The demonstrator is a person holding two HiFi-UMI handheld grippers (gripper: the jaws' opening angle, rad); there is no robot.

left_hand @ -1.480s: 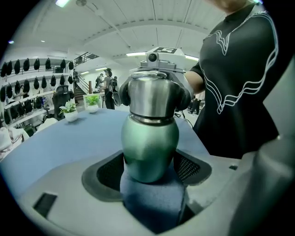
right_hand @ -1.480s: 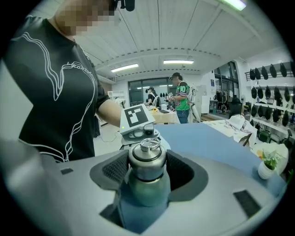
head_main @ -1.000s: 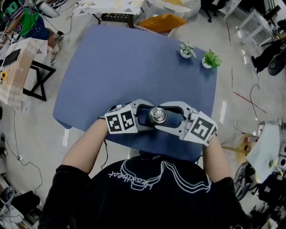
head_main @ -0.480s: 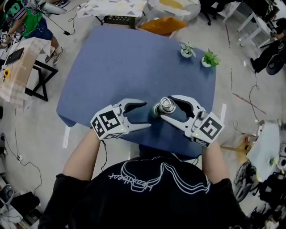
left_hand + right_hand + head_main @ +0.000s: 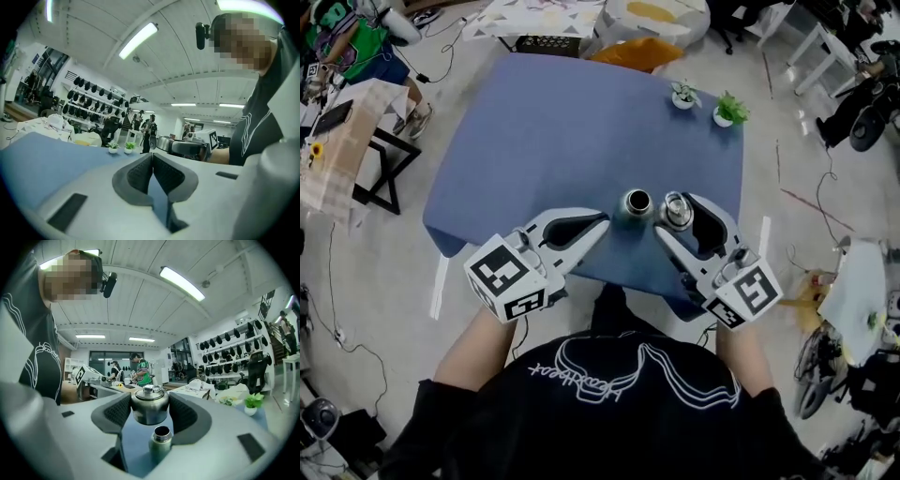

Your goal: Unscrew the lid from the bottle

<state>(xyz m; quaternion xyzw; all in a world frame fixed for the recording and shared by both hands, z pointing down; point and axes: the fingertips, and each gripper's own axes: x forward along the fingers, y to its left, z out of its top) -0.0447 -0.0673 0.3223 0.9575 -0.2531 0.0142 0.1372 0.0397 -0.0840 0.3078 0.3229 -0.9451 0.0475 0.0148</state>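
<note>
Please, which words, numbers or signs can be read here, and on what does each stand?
Black shirt: white cursive print, too distorted to read.
Cubes on the left gripper and the right gripper: square markers only, no letters.
Bottle and lid: no label shows.
Nothing else is legible.

a blue table (image 5: 553,131) carries a small potted plant (image 5: 682,95) near a second plant (image 5: 727,110) at its far right corner; beyond lies possibly an orange cushion (image 5: 639,52).
</note>
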